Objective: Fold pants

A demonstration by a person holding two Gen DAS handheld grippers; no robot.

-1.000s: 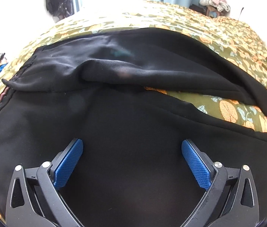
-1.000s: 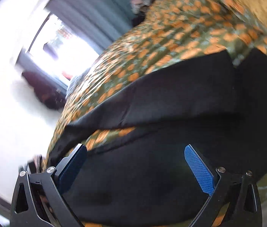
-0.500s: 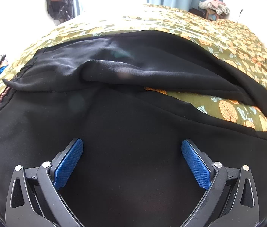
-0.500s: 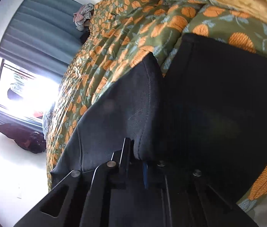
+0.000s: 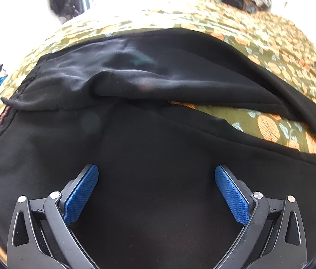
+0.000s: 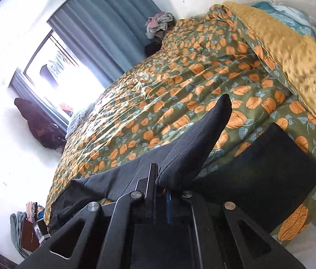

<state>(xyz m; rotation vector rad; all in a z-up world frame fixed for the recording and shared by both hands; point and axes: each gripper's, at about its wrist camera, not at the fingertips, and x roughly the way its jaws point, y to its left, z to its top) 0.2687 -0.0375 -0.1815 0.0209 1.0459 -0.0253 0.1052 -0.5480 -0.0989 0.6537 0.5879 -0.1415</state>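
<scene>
- The black pants [image 5: 149,157] lie spread on the bed's leaf-print bedspread [image 6: 158,103].
- The left gripper [image 5: 156,192] hangs over the dark fabric, jaws wide, nothing between them.
- The right gripper [image 6: 161,186] has its jaws clamped on a pant-leg hem [image 6: 193,143], lifted off the bedspread.

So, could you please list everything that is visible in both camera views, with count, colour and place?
pants: one, black, spread on the bed; one leg end lifted in the right gripper
bedspread: one, green with orange leaves, covering the bed
blanket: one, yellow, along the bed's far edge
curtain: one, blue-grey, beside the bright window
clothes pile: one, mixed colours, beyond the bed
left gripper: one, black with blue pads, open above the pants
right gripper: one, black, shut on the pants
</scene>
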